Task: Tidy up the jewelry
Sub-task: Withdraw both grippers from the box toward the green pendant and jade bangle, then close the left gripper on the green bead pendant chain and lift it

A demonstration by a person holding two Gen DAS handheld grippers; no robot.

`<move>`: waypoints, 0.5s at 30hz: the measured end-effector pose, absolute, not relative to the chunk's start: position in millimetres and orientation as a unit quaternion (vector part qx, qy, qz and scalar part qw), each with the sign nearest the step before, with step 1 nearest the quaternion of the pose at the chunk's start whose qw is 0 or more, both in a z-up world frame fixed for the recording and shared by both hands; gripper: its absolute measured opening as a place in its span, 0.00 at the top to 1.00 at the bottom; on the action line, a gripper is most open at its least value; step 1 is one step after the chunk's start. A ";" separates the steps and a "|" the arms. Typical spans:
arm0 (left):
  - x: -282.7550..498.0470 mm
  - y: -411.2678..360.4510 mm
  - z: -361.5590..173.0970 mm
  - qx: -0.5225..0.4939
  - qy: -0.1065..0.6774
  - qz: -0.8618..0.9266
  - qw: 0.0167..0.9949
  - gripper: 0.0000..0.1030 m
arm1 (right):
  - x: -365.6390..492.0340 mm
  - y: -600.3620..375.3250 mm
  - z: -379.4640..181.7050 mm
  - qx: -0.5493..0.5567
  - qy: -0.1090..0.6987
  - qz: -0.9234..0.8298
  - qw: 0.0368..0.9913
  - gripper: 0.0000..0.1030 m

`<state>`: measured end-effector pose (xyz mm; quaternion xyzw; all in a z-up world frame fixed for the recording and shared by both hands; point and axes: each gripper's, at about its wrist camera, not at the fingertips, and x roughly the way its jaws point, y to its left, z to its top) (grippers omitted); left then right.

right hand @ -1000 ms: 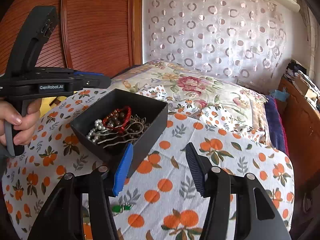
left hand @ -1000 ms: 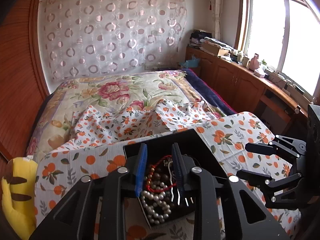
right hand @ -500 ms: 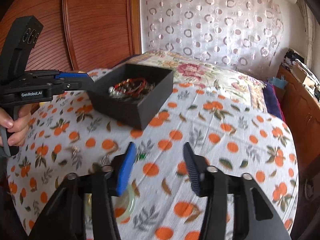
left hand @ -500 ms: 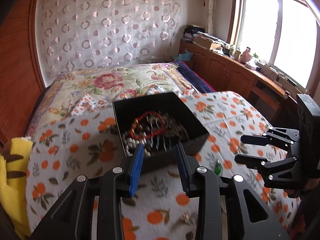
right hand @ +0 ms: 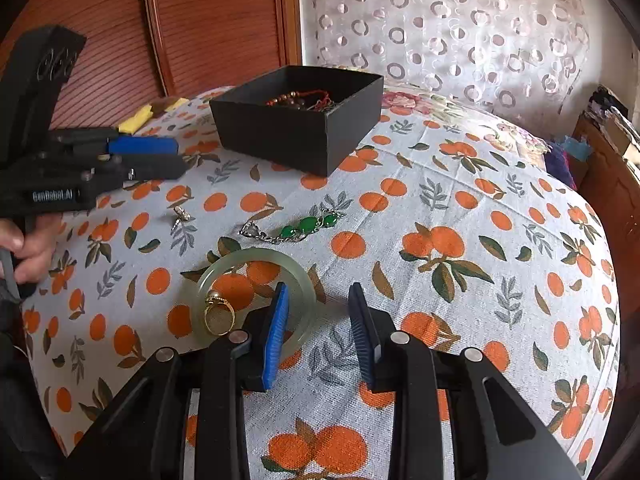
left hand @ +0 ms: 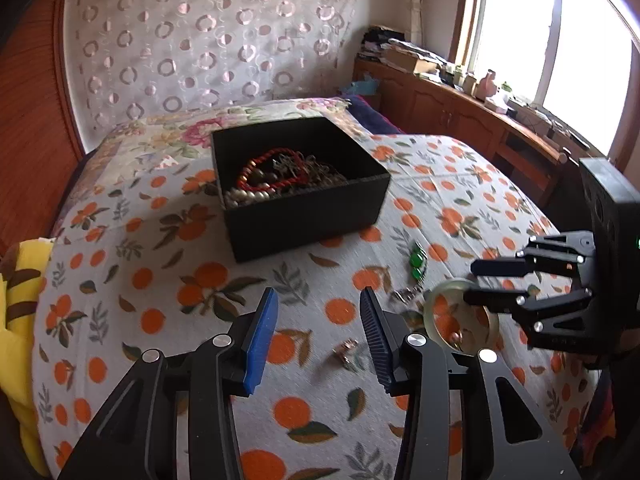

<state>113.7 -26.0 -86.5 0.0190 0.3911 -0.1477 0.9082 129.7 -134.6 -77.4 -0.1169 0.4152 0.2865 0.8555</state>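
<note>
A black open box (left hand: 304, 200) (right hand: 296, 120) holding a red cord, pearls and several chains stands on the orange-print cloth. Loose on the cloth lie a pale jade bangle (right hand: 256, 258) (left hand: 440, 292), a gold ring (right hand: 219, 314) inside it, a green-stone bracelet (right hand: 304, 226) (left hand: 416, 262) and a small silver earring (right hand: 180, 216) (left hand: 346, 348). My left gripper (left hand: 318, 320) (right hand: 160, 156) is open and empty, low over the cloth in front of the box. My right gripper (right hand: 318, 308) (left hand: 476, 280) is open and empty at the bangle's right rim.
The cloth covers a bed with a floral quilt (left hand: 180, 132) behind the box. A yellow plush (left hand: 16, 320) lies at the left edge. Wooden cabinets (left hand: 460, 120) and a window stand to the right, a wood panel wall (right hand: 200, 28) to the left.
Both grippers have drawn back from the box and dropped toward the cloth. The loose bangle, ring, bracelet and earring have come into view. Both grippers stay open.
</note>
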 end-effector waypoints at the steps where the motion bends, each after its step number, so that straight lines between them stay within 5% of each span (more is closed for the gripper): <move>1: 112.5 -28.6 -87.6 0.021 0.392 -0.150 0.907 0.60 | 129.4 -135.6 -77.0 -0.118 0.415 0.286 0.856 0.75; 3: 109.9 -34.3 -89.4 0.025 0.393 -0.156 0.906 0.60 | 124.9 -137.1 -76.9 -0.122 0.414 0.287 0.855 0.90; 15: 128.4 -78.5 -91.1 0.046 0.411 -0.199 0.888 0.60 | 116.2 -148.8 -77.6 -0.110 0.416 0.279 0.858 0.91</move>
